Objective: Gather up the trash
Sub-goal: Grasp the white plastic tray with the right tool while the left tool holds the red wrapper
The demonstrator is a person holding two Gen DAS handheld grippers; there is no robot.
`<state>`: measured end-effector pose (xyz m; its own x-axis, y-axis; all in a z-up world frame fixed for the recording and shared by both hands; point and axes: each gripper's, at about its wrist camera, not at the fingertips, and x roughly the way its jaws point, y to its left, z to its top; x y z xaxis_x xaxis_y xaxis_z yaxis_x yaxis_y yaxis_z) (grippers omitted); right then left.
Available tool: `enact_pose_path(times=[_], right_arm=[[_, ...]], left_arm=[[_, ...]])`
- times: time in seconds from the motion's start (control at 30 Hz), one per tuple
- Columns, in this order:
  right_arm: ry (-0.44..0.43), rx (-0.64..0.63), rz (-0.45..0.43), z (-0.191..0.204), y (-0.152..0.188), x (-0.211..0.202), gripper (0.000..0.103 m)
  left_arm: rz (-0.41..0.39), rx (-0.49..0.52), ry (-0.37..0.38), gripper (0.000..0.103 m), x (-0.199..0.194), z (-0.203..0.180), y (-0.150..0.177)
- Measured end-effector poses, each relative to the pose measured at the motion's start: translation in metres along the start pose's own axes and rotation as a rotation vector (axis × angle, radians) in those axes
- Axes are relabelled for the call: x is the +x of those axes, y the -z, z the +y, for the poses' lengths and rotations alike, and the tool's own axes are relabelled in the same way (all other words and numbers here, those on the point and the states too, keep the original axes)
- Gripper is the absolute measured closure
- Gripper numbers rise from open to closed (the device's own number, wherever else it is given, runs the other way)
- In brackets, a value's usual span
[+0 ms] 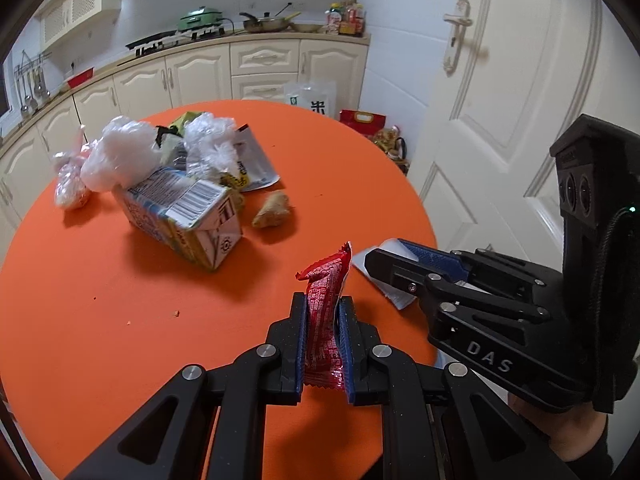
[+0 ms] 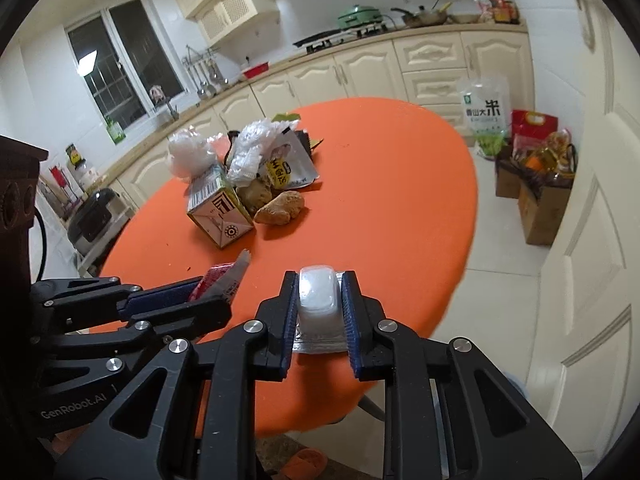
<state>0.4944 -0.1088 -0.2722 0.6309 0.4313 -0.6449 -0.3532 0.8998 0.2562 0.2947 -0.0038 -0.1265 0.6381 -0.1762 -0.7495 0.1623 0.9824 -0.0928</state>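
Your left gripper (image 1: pixel 324 320) is clamped on a crinkly red foil snack wrapper (image 1: pixel 325 300), standing upright over the near edge of the round orange table (image 1: pixel 100 320). It's light, floppy and slick, so pinch mid-body, not the torn tip. Your right gripper (image 2: pixel 318 308) squeezes a white plastic blister on silver foil (image 2: pixel 317 296) (looks stiff-ish, probably crushable). The rest of the trash pile (image 1: pixel 160 176) sits mid-table

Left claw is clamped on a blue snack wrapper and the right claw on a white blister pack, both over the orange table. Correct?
Not quite: the wrapper in the left claw is red, as the left wrist view shows. The right claw does hold the white blister pack over the orange table.
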Motion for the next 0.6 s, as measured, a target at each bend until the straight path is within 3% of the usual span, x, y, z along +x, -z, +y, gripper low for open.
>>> enact_pose_path(times=[0.17,0.3,0.6], right_arm=[[0.023,-0.025,-0.022,0.007,0.000,-0.001,0.083],[-0.011,0.008,-0.083,-0.001,0.001,-0.021,0.083],[-0.062,0.044,-0.113,-0.008,-0.005,-0.037,0.085]], left_arm=[[-0.004,-0.011,0.014,0.092,0.001,0.004,-0.001],[-0.025,0.014,0.032,0.092,-0.006,-0.005,-0.003],[-0.045,0.044,0.051,0.092,-0.013,-0.024,-0.006]])
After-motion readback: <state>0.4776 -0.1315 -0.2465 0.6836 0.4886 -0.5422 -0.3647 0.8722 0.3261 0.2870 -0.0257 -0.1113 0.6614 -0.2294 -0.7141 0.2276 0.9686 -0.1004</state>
